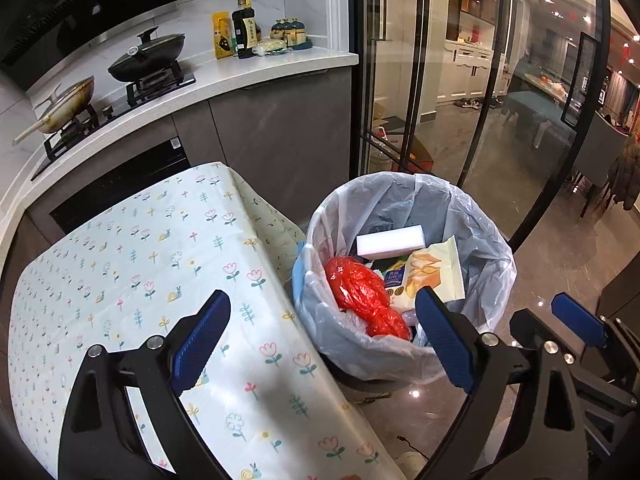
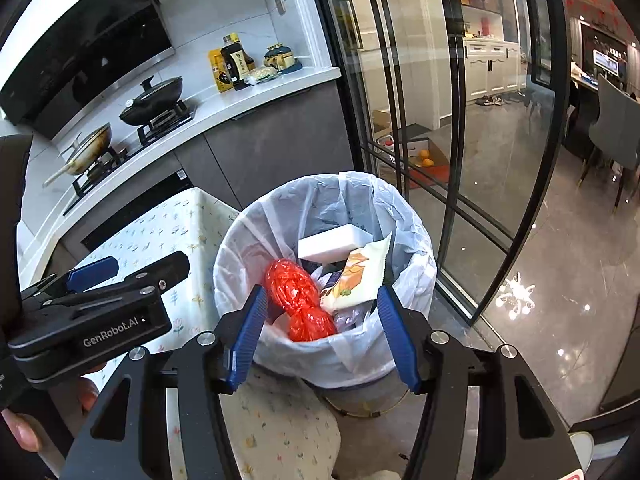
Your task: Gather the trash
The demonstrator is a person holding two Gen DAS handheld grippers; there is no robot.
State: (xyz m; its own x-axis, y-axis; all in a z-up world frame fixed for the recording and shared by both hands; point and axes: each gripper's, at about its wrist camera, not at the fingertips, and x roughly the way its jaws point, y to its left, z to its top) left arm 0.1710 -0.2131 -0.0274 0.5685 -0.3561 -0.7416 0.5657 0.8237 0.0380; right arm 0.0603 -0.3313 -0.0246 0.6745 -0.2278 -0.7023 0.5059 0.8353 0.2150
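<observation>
Left claw (image 1: 324, 332) spread wide, nothing between its fingers, hanging over the seam between the floral worktop (image 1: 132, 280) and the bin, lower middle of the left wrist view. Right claw (image 2: 322, 336) also spread and empty, poised right above the bin mouth, lower centre of the right wrist view.

Counts, left to right: 2 pans on the stove at upper left, a wok (image 1: 68, 102) and a lidded black pan (image 1: 150, 56); 2 bottles, yellow (image 1: 222, 36) and dark (image 1: 244, 28), on the kitchen counter (image 1: 256, 72) at upper centre.

1 trash bin (image 1: 404, 272) on the floor just beside the worktop's right edge, centre-right of frame, lined with a pale translucent bag (image 1: 476, 224). Inside it, 3 clear items: 1 crumpled red plastic bag (image 1: 360, 292) at left, 1 white foam block (image 1: 390, 242) at the back, 1 snack wrapper (image 1: 432, 274) at right, leaning up. More scraps underneath, too hidden to tell.
</observation>
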